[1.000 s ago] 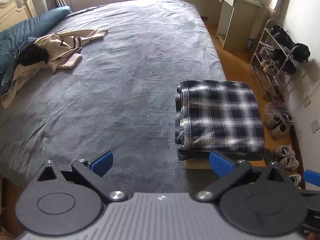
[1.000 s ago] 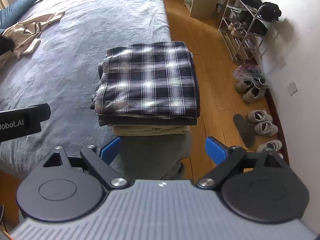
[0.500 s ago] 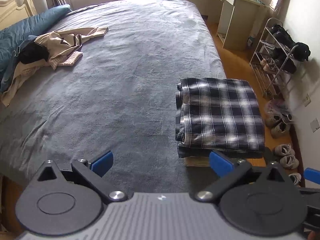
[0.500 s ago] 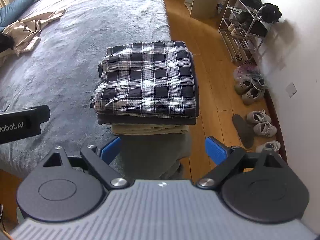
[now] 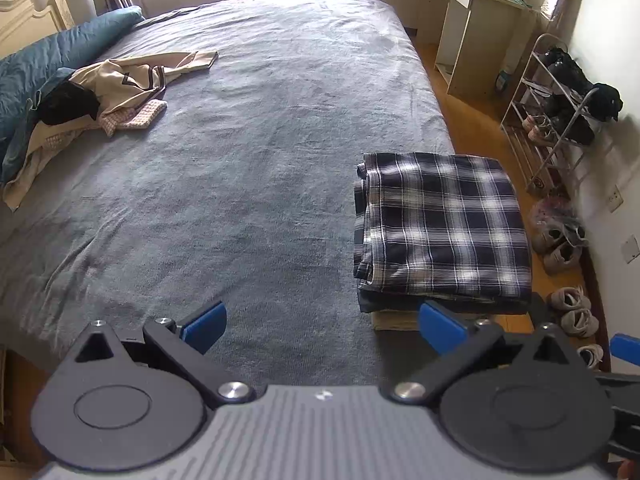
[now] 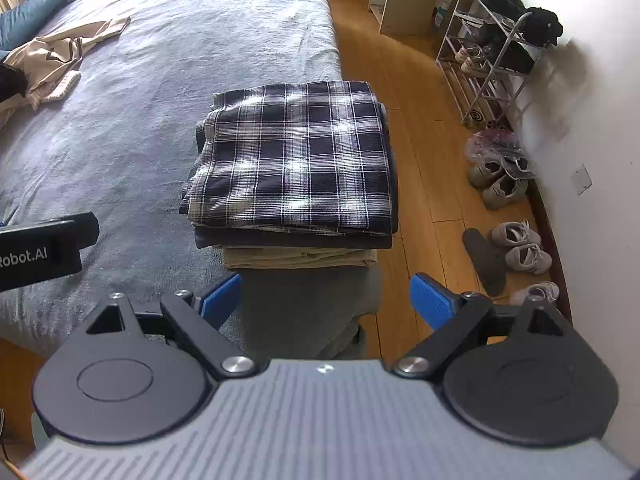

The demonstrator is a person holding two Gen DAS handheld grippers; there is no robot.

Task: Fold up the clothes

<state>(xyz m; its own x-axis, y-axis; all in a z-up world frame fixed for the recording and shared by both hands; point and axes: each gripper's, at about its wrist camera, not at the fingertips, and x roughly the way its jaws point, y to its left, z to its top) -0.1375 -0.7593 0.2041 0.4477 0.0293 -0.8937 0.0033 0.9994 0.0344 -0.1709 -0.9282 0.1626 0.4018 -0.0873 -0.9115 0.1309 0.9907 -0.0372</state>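
Observation:
A folded dark plaid garment [image 5: 442,226] tops a neat stack at the bed's near right corner; it also shows in the right wrist view [image 6: 294,156], over a dark piece and a tan piece [image 6: 300,258]. A heap of unfolded clothes [image 5: 116,88], beige, pink and black, lies at the far left of the grey bed [image 5: 240,160]. My left gripper [image 5: 322,324] is open and empty above the bed's near edge. My right gripper [image 6: 326,296] is open and empty just short of the stack.
A blue pillow [image 5: 60,56] lies at the bed's far left. A wire shoe rack [image 6: 492,52] stands by the right wall, with several shoes [image 6: 516,244] on the wooden floor. A white desk [image 5: 472,24] stands at the far right.
Both grippers have drawn back slightly from the bed, so the stack sits a little farther off. Nothing on the bed has moved.

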